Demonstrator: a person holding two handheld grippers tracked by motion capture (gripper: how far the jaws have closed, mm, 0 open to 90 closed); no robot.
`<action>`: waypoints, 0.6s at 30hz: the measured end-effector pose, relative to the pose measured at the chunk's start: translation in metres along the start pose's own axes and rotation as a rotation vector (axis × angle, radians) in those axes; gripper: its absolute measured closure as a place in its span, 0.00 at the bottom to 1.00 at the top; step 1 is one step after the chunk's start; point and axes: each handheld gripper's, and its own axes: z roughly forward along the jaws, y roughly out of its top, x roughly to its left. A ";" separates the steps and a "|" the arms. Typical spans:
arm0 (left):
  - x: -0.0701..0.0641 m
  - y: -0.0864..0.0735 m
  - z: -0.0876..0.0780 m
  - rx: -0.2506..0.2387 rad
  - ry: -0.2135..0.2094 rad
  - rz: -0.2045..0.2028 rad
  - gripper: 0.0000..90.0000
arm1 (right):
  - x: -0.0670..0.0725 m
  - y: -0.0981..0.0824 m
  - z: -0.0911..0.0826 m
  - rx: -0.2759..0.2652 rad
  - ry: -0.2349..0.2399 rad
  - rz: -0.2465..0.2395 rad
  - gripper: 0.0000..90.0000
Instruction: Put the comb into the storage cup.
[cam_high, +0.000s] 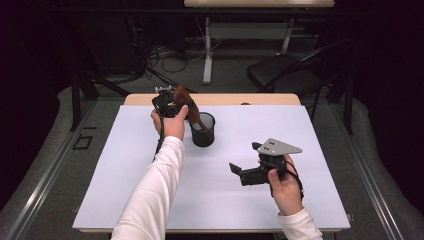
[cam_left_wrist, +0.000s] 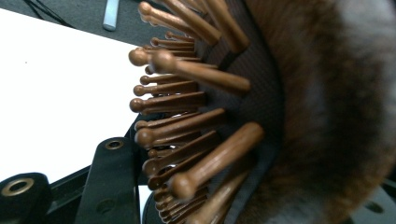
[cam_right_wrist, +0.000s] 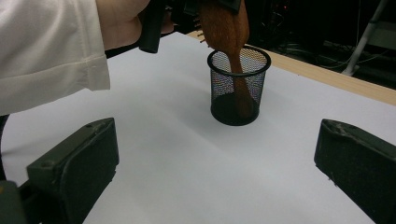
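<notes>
Hairbrush (cam_right_wrist: 229, 28) head cut off at top edge

wooden hairbrush (cam_right_wrist: 226, 28), handle inside mesh cup (cam_right_wrist: 238, 86)

- Bench (cam_high: 280, 100): light wooden top, its far edge bare; most of the surface covered by a white rectangular sheet (cam_high: 240, 200).
- Floor (cam_high: 60, 115): grey carpet, with metal rails (cam_high: 40, 185) running along both sides of the bench.
- Black folding chair (cam_high: 285, 72): beyond the bench, to the right.
- Second table (cam_high: 260, 4): farther back, light top on a white metal frame and leg (cam_high: 207, 55).
- Tangle of black cables (cam_high: 160, 60): on the floor beside that leg.
- Surroundings: dark, unlit at both sides and to the rear; light falls on the bench.
</notes>
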 end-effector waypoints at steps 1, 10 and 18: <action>0.000 0.000 0.000 -0.002 -0.001 0.000 0.54 | 0.000 0.000 0.000 0.000 0.000 0.000 0.00; 0.002 -0.001 0.000 -0.008 -0.013 -0.004 0.54 | 0.000 0.000 0.001 0.003 0.001 0.001 0.00; 0.005 -0.003 -0.001 -0.023 -0.029 0.007 0.53 | 0.000 -0.001 0.001 0.004 0.001 0.001 0.00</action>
